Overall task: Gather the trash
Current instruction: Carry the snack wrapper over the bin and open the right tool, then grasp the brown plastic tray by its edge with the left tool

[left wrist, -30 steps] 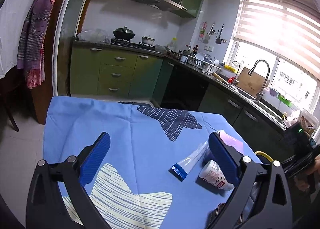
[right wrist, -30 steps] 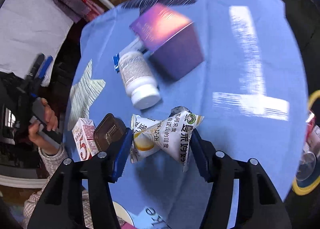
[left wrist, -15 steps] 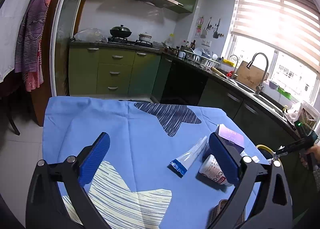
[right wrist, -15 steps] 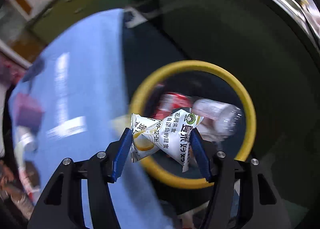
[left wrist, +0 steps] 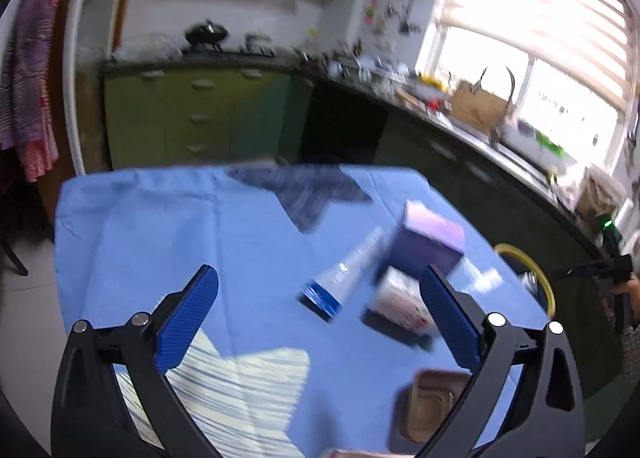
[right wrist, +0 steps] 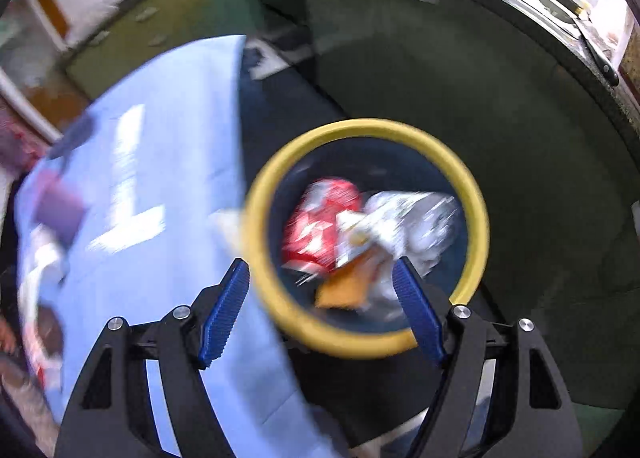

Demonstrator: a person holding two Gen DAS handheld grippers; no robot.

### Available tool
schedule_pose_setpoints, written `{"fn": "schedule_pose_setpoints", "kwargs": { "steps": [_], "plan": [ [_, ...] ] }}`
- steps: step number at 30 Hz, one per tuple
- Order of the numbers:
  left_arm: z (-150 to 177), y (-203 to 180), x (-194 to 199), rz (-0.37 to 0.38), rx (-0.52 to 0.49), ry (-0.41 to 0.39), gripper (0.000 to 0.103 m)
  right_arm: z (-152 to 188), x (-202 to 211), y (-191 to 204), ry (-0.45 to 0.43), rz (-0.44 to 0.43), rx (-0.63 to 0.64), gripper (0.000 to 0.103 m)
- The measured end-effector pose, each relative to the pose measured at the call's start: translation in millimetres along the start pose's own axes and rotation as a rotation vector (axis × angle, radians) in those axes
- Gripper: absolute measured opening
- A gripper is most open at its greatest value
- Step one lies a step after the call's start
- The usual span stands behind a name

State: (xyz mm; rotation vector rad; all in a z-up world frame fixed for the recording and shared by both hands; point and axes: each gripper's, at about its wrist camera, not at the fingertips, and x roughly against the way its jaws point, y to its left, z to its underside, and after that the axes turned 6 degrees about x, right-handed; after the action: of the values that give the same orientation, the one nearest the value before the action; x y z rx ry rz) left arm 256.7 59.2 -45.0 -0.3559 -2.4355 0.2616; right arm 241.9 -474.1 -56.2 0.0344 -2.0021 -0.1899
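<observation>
My right gripper [right wrist: 320,306] is open and empty above the yellow-rimmed trash bin [right wrist: 476,201] beside the table. Inside the bin lie a red wrapper [right wrist: 316,225], a crumpled clear bottle [right wrist: 420,217] and the white and orange snack packet [right wrist: 352,282], blurred. My left gripper [left wrist: 316,310] is open and empty above the blue tablecloth [left wrist: 180,242]. Ahead of it lie a clear tube with a blue end [left wrist: 340,282], a white pill bottle [left wrist: 396,294], a purple box [left wrist: 432,238] and a brown plastic tray [left wrist: 432,406].
The bin's rim also shows in the left wrist view [left wrist: 532,270], off the table's right edge. Dark green kitchen cabinets [left wrist: 460,169] and a counter with a sink run behind the table. The tablecloth edge [right wrist: 224,185] lies left of the bin.
My right gripper opened and the snack packet dropped from it into the bin. My left gripper tilted down toward the table, still open.
</observation>
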Motion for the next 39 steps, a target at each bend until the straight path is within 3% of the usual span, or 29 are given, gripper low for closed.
{"fn": "schedule_pose_setpoints", "kwargs": {
  "steps": [5,13,20,22,27,32,35,39],
  "plan": [
    [13.3,-37.5,-16.5,-0.045,-0.133,0.188,0.096,43.8,26.7,18.9,-0.046,-0.118,0.031,0.074],
    [34.7,-70.3,-30.2,-0.053,-0.248,0.475,0.096,87.8,40.5,25.1,-0.125,-0.186,0.026,0.074],
    [46.6,-88.1,-46.0,-0.077,-0.313,0.598,0.094,108.7,39.2,14.0,-0.147,-0.251,-0.016,0.074],
    [48.6,-91.9,-51.0,-0.080,-0.328,0.623,0.090,112.2,36.5,12.5,-0.147,-0.263,-0.022,0.074],
    [57.8,-97.7,-65.7,-0.070,-0.324,0.710,0.066,119.2,32.8,9.0,-0.147,-0.298,-0.040,0.074],
    [61.9,-98.3,-71.1,-0.067,-0.313,0.745,0.044,121.5,29.3,6.1,-0.146,-0.313,-0.052,0.074],
    [65.7,-98.3,-70.8,-0.073,-0.319,0.758,0.037,122.5,28.6,5.9,-0.147,-0.318,-0.056,0.076],
    [66.8,-99.6,-70.4,-0.069,-0.321,0.758,0.015,122.8,28.7,6.6,-0.150,-0.325,-0.057,0.077]
  ]
}}
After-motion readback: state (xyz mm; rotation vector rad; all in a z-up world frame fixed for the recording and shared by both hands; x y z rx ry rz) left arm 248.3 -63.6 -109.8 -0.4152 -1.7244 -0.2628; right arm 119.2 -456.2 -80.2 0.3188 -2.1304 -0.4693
